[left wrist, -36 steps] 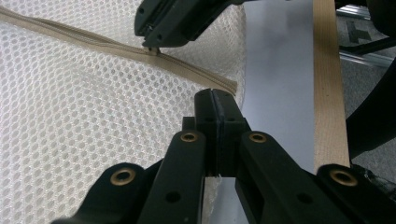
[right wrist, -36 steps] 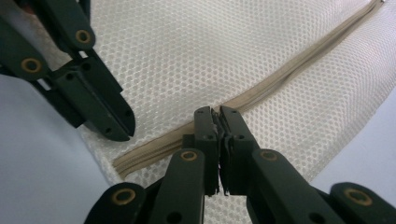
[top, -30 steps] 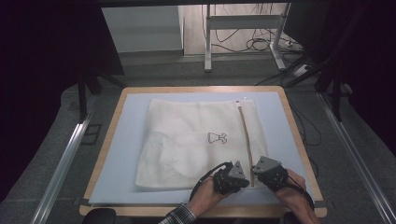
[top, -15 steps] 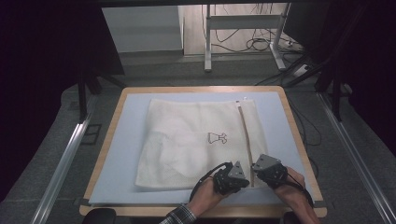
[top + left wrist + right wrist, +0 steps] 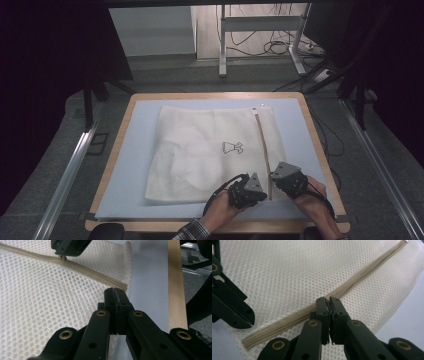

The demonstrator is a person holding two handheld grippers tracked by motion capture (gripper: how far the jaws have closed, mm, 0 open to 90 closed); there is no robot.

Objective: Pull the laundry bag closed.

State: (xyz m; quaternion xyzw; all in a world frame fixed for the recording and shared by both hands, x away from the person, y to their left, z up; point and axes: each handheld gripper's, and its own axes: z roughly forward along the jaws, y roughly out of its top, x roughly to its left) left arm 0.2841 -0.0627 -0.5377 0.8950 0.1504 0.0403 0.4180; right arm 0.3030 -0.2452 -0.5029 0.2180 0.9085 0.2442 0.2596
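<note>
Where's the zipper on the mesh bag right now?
In the high view the zipper runs along the right side of the mesh laundry bag, and its near end lies between the left gripper and the right gripper.

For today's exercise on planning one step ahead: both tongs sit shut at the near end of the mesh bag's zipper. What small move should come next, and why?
Probably the right tongs should draw along the zipper toward the bag's far end. They appear shut on the zipper line, perhaps on its pull, while the left tongs pinch the mesh bag at its near corner, steadying it.
</note>
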